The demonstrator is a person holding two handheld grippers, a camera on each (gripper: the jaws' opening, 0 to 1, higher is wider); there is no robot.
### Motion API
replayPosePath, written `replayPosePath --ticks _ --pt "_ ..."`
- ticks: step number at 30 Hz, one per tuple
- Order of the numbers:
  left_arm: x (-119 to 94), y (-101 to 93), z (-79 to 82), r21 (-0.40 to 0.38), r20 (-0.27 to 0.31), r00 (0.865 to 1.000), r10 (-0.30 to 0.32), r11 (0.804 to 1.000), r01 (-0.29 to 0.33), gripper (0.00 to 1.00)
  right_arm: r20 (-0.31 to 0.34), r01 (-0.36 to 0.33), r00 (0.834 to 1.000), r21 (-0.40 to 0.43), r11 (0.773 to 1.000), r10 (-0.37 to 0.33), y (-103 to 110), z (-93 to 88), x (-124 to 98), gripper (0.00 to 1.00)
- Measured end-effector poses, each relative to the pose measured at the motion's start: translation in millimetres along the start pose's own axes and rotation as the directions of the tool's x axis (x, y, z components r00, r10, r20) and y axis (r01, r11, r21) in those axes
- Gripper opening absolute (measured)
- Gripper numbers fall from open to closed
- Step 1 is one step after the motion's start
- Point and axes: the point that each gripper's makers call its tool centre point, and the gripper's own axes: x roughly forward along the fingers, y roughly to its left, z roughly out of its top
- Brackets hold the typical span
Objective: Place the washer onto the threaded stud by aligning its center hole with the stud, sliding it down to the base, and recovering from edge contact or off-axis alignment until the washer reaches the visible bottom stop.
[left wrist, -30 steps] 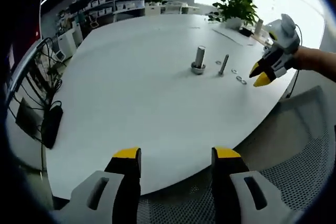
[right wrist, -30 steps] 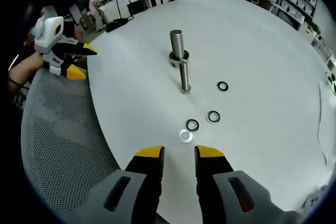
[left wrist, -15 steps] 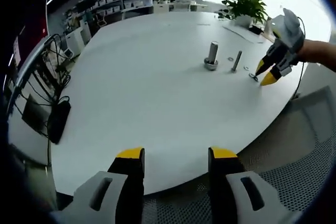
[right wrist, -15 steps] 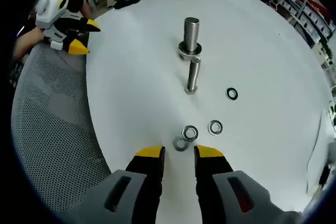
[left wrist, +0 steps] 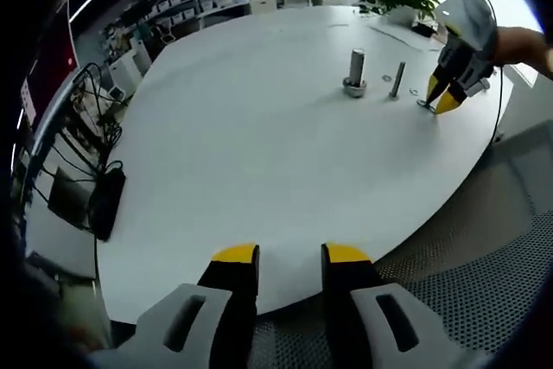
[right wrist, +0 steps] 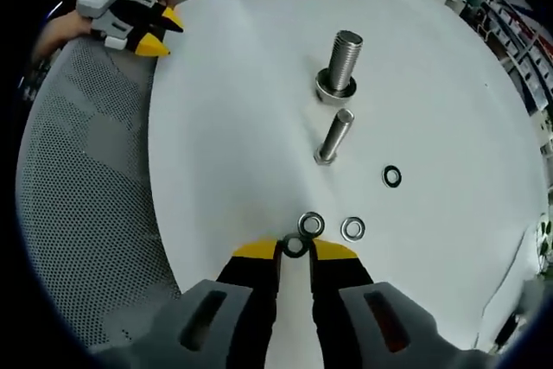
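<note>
1. Right gripper (right wrist: 294,251): lowered over the last second to the nearest washer (right wrist: 295,246) on the counter (right wrist: 233,110); jaws narrowed around it, pickup apparently under way.
2. Left gripper (left wrist: 289,255): narrowed, nothing held.
3. Stud (right wrist: 340,62): upright, well apart, bare.

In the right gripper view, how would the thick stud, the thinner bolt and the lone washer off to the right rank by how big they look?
1. Thick threaded stud, largest.
2. Thinner bolt, slimmer and somewhat shorter, though it stands nearer the camera.
3. Lone washer, clearly smallest.

Opposed views share the table (left wrist: 259,153), stud (right wrist: 339,62).
</note>
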Motion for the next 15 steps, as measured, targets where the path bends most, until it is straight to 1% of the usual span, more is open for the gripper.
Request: replayPosePath --ticks 3,6,12,15 --pt "1 0.6 -2.4 -0.003 -0.013 1.0 0.001 1.0 -0.001 0.23 -0.016 -0.007 1.0 -0.008 1.0 0.007 0 0.2 0 0.15" --pt "1 0.2 -3.9 0.014 -0.023 1.0 -0.003 1.0 0.003 0.14 -0.04 -0.01 0.999 -0.008 1.0 0.01 -1 0.7 1 0.14" --pt "2 -1.6 -10.9 0.036 -0.059 0.998 -0.004 0.999 0.006 0.13 -0.076 -0.016 0.997 -0.031 0.999 0.014 -1 0.3 2 0.14" --pt "2 -5.1 -15.4 0.058 -0.086 0.996 -0.02 0.998 0.025 0.12 -0.091 -0.02 0.996 -0.034 0.999 0.017 0 0.6 1 0.15"
